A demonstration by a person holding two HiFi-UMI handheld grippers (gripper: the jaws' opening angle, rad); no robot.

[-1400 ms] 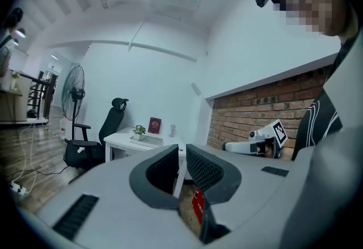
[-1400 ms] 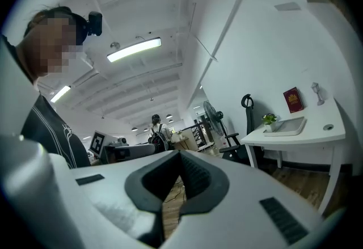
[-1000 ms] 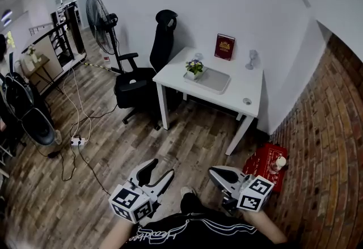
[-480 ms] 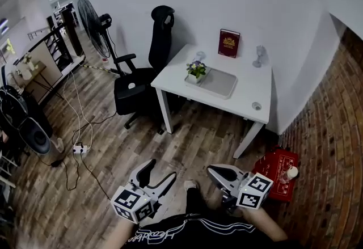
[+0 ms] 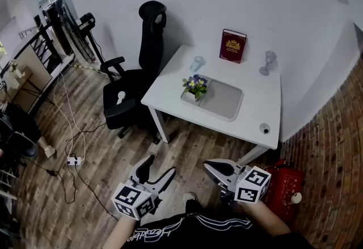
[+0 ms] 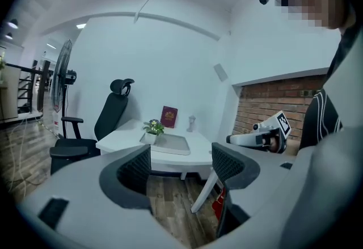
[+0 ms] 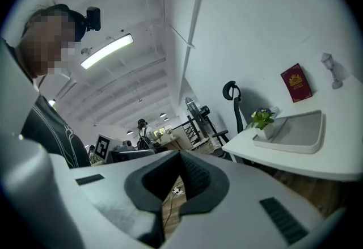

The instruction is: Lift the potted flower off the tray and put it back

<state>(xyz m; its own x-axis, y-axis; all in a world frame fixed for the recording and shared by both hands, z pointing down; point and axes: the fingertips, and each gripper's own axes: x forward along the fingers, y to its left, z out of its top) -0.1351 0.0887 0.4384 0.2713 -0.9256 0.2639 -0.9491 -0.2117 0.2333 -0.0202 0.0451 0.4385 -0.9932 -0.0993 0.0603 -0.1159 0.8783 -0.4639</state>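
Note:
The potted flower (image 5: 194,87), purple and yellow blooms in a small white pot, stands at the left end of the grey tray (image 5: 224,100) on the white table. It also shows far off in the left gripper view as the flower (image 6: 152,127) on the tray (image 6: 173,143), and in the right gripper view as the flower (image 7: 262,119) on the tray (image 7: 298,129). My left gripper (image 5: 159,167) hangs over the floor short of the table, its jaws open and empty (image 6: 180,165). My right gripper (image 5: 209,165) is beside it, pads together on nothing (image 7: 180,157).
A black office chair (image 5: 136,80) stands left of the white table (image 5: 258,95). On the table are a red book (image 5: 233,46), a glass goblet (image 5: 269,60) and a small round object (image 5: 264,128). A red box (image 5: 283,191) lies on the floor by the brick wall. Cables and a power strip (image 5: 72,160) lie left.
The table, tray and flower have come nearer and larger in the head view. Both grippers have travelled toward the table with the person, still over the floor.

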